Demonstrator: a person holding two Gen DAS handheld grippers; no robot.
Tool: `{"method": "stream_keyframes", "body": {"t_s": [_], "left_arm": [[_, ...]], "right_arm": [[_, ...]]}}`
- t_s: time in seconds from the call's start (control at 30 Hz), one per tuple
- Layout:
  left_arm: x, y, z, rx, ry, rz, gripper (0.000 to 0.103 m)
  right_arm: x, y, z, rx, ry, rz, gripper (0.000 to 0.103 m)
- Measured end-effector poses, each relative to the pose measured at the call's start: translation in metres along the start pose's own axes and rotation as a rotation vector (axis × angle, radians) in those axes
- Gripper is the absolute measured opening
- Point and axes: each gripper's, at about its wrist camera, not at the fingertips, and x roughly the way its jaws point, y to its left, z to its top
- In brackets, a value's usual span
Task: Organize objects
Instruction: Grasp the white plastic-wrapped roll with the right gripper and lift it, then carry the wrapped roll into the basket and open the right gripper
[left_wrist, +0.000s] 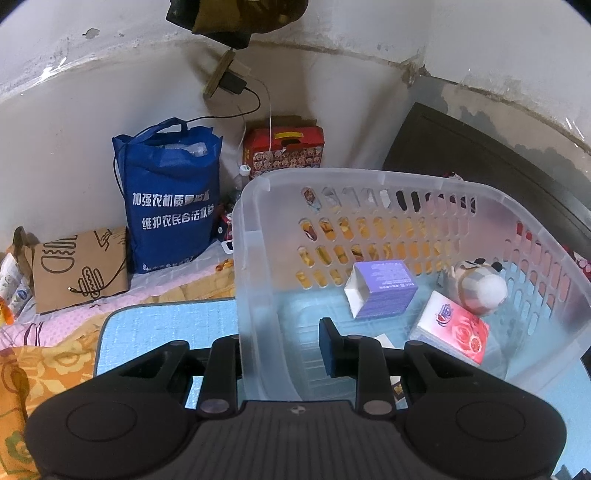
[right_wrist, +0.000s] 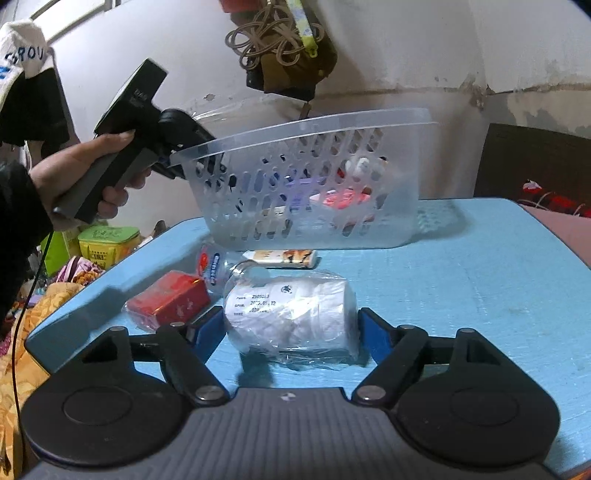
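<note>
A clear plastic basket (left_wrist: 255, 229) stands tilted on the blue table (right_wrist: 461, 280). My left gripper (left_wrist: 280, 336) is shut on its near wall, one finger inside and one outside. Inside lie a purple box (left_wrist: 382, 288), a pink tissue pack (left_wrist: 454, 326) and a plush toy (left_wrist: 480, 286). The right wrist view shows the basket (right_wrist: 369, 122) raised on its left side by that gripper, held in a hand (right_wrist: 85, 173). My right gripper (right_wrist: 290, 325) has both pads against a plastic-wrapped white pack (right_wrist: 291, 310) lying on the table. A red box (right_wrist: 168, 301), a small bottle (right_wrist: 210, 264) and a flat packet (right_wrist: 284, 257) lie nearby.
A blue tote bag (left_wrist: 170, 195), a brown paper bag (left_wrist: 79, 269) and a red carton (left_wrist: 284, 147) stand against the wall left of the basket. A green tin (right_wrist: 107, 243) sits beyond the table's left edge. Dark furniture (right_wrist: 535, 162) stands at the right.
</note>
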Motion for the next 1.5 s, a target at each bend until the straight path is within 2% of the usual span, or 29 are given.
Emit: {"method": "stream_keyframes", "body": {"t_s": [0.17,0.3,0.4,0.47,0.57,0.67,0.73,0.83,1.0,1.03,1.07,1.13,1.3,1.5], "left_arm": [[-0.001,-0.001,-0.001,0.008,-0.009,0.005,0.031],[0.0,-0.002,0.0,0.015,-0.004,0.011,0.031],[0.0,-0.001,0.001,-0.002,-0.001,0.017,0.031],[0.0,0.0,0.0,-0.011,0.0,0.021,0.031],[0.001,-0.001,0.001,-0.008,0.008,0.03,0.031],[0.002,-0.002,0.003,-0.007,0.021,0.048,0.031],[0.002,-0.002,0.003,-0.002,0.023,0.052,0.031],[0.002,-0.002,0.003,0.002,0.028,0.051,0.031],[0.002,-0.001,0.003,-0.001,0.029,0.047,0.031],[0.003,-0.001,0.003,-0.001,0.03,0.046,0.031],[0.003,-0.001,0.003,-0.004,0.031,0.043,0.031],[0.002,-0.001,0.003,-0.007,0.033,0.044,0.031],[0.002,-0.002,0.003,-0.008,0.037,0.052,0.031],[0.002,-0.003,0.003,-0.005,0.04,0.057,0.031]], "right_arm": [[-0.014,-0.012,0.021,0.022,-0.045,0.078,0.079],[-0.035,-0.013,0.072,-0.022,-0.161,0.156,0.079],[-0.031,-0.014,0.126,-0.079,-0.214,0.172,0.079],[-0.005,-0.015,0.164,-0.089,-0.186,0.164,0.079],[0.051,-0.017,0.21,-0.042,-0.063,0.159,0.079],[0.11,-0.016,0.236,-0.056,0.051,0.08,0.079],[0.142,-0.021,0.241,-0.03,0.143,0.077,0.079],[0.164,-0.025,0.239,-0.031,0.218,0.06,0.079],[0.163,-0.025,0.235,-0.067,0.244,0.04,0.081],[0.162,-0.024,0.235,-0.076,0.252,0.035,0.084],[0.161,-0.024,0.235,-0.077,0.26,0.029,0.094],[0.161,-0.023,0.236,-0.097,0.247,0.012,0.1],[0.155,-0.025,0.235,-0.095,0.22,0.021,0.101],[0.12,-0.036,0.235,-0.032,0.092,0.025,0.103]]}}
